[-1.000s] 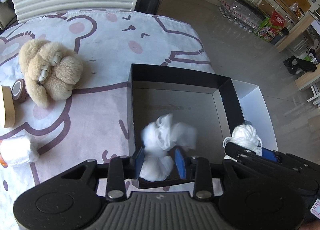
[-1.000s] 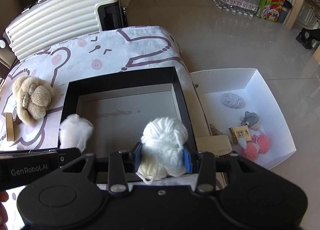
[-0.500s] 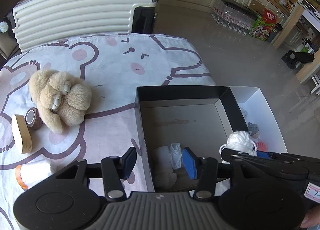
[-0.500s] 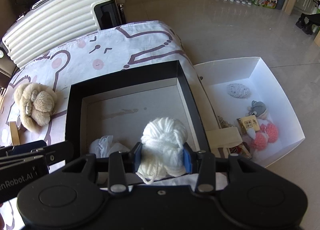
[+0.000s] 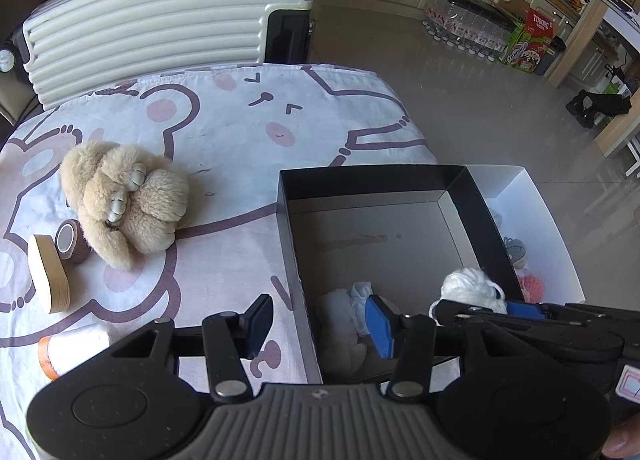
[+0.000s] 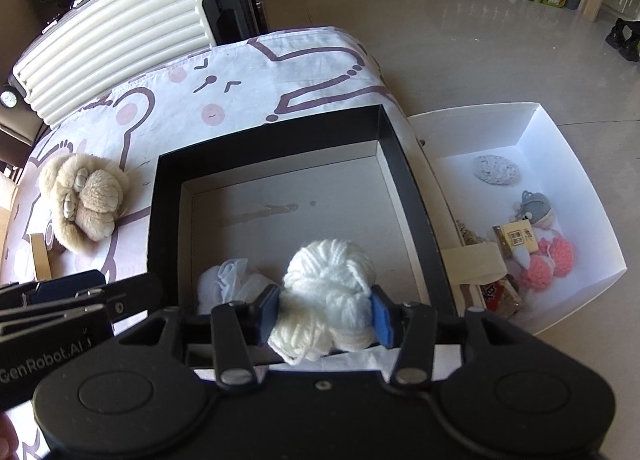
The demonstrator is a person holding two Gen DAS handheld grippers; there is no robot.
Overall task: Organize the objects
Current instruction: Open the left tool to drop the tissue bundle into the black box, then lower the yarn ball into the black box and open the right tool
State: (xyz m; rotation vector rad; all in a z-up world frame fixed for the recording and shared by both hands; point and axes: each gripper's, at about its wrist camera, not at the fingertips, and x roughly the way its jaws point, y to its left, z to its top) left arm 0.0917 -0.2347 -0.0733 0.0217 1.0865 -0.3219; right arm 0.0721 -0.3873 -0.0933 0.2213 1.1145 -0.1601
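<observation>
A black box (image 5: 372, 180) (image 6: 272, 128) stands on the bear-print cloth. A white cloth bundle (image 5: 344, 316) (image 6: 228, 280) lies in its near left corner. My left gripper (image 5: 320, 318) is open and empty, straddling the box's left wall above the bundle. My right gripper (image 6: 326, 310) is shut on a ball of white yarn (image 6: 332, 288) and holds it over the box's near edge; the yarn also shows in the left wrist view (image 5: 470, 286).
A tan plush bear (image 5: 124, 196), a brown tape roll (image 5: 70, 240), a wooden oval (image 5: 48, 272) and a white roll with an orange end (image 5: 72, 348) lie on the cloth. A white box (image 6: 532, 132) with small toys sits right of the black box. A suitcase (image 5: 160, 20) stands behind.
My left gripper opened and let the white cloth bundle drop into the black box, then drew back and up. My right gripper kept hold of the yarn and stayed over the box.
</observation>
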